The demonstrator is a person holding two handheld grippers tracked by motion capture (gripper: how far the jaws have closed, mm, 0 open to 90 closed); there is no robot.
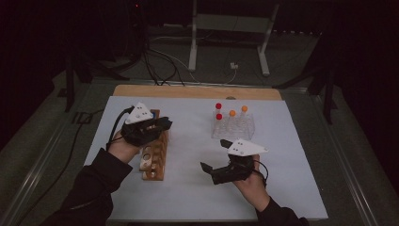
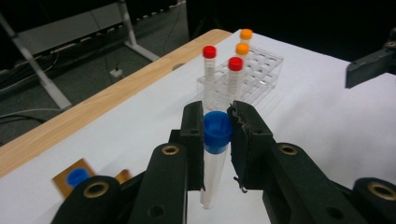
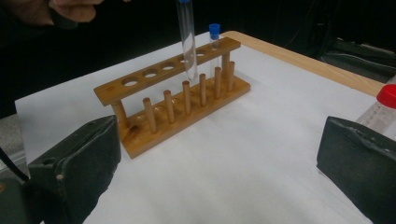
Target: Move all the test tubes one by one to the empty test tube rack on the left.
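I am holding my left gripper (image 1: 157, 126) raised, its fingers (image 2: 194, 135) pressing together from both sides. My right gripper (image 1: 215, 157) is hanging low, its fingers (image 3: 79, 163) spread wide apart.

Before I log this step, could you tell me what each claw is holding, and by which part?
The left claw grips a blue-capped test tube at its cap; the right claw is open, holding nothing.

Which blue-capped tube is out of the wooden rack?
The blue-capped tube clamped in the left tool, hanging above the wooden rack; the other blue-capped tube sits in the end hole.
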